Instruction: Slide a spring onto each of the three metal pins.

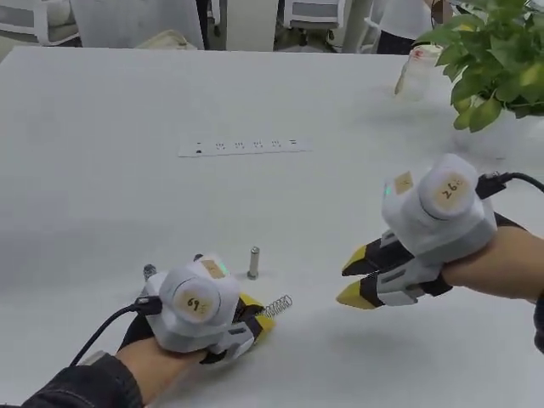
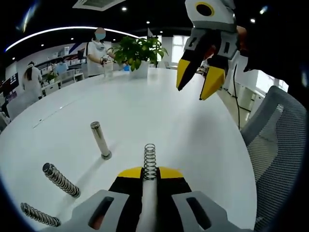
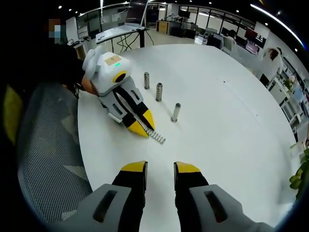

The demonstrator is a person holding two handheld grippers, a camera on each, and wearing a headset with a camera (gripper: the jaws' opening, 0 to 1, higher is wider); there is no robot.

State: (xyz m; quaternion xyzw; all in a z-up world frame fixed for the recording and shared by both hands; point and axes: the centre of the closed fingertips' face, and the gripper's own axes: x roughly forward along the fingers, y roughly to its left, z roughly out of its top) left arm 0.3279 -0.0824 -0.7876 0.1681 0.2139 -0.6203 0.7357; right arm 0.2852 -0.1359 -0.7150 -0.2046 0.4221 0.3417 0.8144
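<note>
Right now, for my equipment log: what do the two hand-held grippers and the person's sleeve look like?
The left hand-held gripper and right hand-held gripper match: white rounded bodies, black jaws tipped yellow, round tan handwritten stickers, black cables. A dark sleeve covers the left wrist.

pins: 3 total, so 1 bare pin (image 2: 100,140), plus the nearer sprung pin (image 2: 36,215) and the farther sprung pin (image 2: 61,180)
springs: 3, two sitting on pins, and a third spring (image 2: 150,162) not on any pin
grippers: 2, left gripper (image 3: 143,124) and right gripper (image 1: 347,283)
power strip: 1 (image 1: 242,147)
potted plant: 1 (image 1: 497,51)
bottle: 1 (image 1: 416,72)
</note>
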